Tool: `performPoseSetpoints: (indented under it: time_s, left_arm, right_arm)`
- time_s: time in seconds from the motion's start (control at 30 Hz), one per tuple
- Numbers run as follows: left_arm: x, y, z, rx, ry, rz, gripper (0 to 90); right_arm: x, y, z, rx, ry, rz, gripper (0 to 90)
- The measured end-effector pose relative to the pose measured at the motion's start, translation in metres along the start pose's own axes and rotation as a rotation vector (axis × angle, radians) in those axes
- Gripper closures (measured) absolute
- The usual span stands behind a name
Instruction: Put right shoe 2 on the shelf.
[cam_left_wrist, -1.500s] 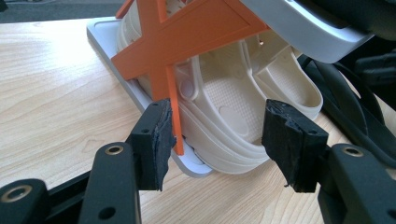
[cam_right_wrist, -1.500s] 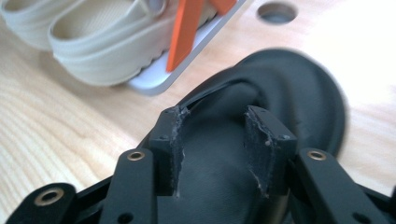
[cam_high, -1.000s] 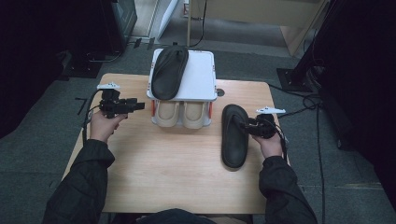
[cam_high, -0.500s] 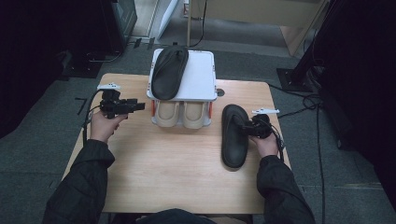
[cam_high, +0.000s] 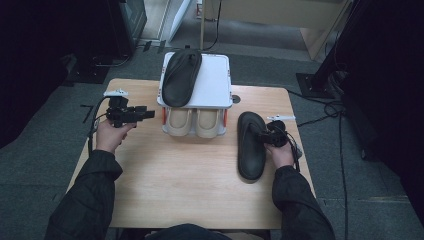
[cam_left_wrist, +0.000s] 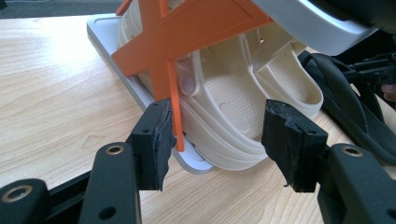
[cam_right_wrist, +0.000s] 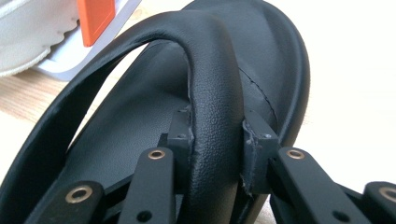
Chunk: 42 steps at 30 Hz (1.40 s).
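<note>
Right gripper: I am holding it at the black flip-flop lying flat on the wooden table, right of the shoe rack; its jaws have just been closing and are now pinching the flip-flop's strap.

Left gripper: I am hovering it left of the rack, jaws standing wide and gripping nothing, facing the cream clogs on the lower tier beside the orange cross-brace.

Second black flip-flop: lying on the rack's white top.
</note>
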<state>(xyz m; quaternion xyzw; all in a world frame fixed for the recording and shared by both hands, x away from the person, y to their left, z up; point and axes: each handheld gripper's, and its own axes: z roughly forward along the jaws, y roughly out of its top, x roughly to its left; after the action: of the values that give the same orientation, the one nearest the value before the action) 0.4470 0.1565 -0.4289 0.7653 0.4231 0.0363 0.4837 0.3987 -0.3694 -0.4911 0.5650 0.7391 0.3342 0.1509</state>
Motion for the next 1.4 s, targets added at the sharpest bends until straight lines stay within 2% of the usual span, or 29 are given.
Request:
performPoseSetpoints:
  time_s: [0.2, 0.37, 0.7, 0.9, 1.07, 1.23, 1.3, 1.4]
  left_arm:
    - [-0.001, 0.0, 0.002, -0.001, -0.006, 0.0, 43.6]
    - [0.001, -0.001, 0.002, 0.001, -0.006, 0.003, 43.6]
    - [0.001, -0.001, 0.001, 0.002, -0.004, 0.001, 43.5]
    - [0.002, -0.001, -0.002, -0.005, -0.001, -0.006, 43.5]
    - [0.004, -0.002, -0.003, -0.004, -0.001, -0.005, 43.4]
    - [0.002, -0.002, -0.003, 0.001, 0.005, 0.01, 43.2]
    - [0.002, -0.002, -0.005, -0.013, 0.001, 0.002, 43.1]
    - [0.003, -0.002, -0.007, -0.026, 0.0, -0.004, 42.9]
  right_arm:
    - [0.0, 0.003, -0.001, 0.017, 0.008, 0.059, 70.6]
    - [-0.001, 0.005, -0.006, 0.011, 0.005, 0.074, 70.4]
    - [-0.004, 0.01, -0.016, 0.004, 0.014, 0.089, 69.8]
    - [0.001, 0.016, -0.019, 0.027, 0.005, 0.065, 69.8]
    - [-0.003, 0.022, -0.026, 0.02, 0.012, 0.092, 69.7]
    - [-0.005, 0.034, -0.032, 0.019, 0.023, 0.102, 69.7]
    - [-0.006, 0.041, -0.035, 0.028, 0.036, 0.106, 69.6]
    - [-0.006, 0.052, -0.04, 0.038, 0.03, 0.092, 69.6]
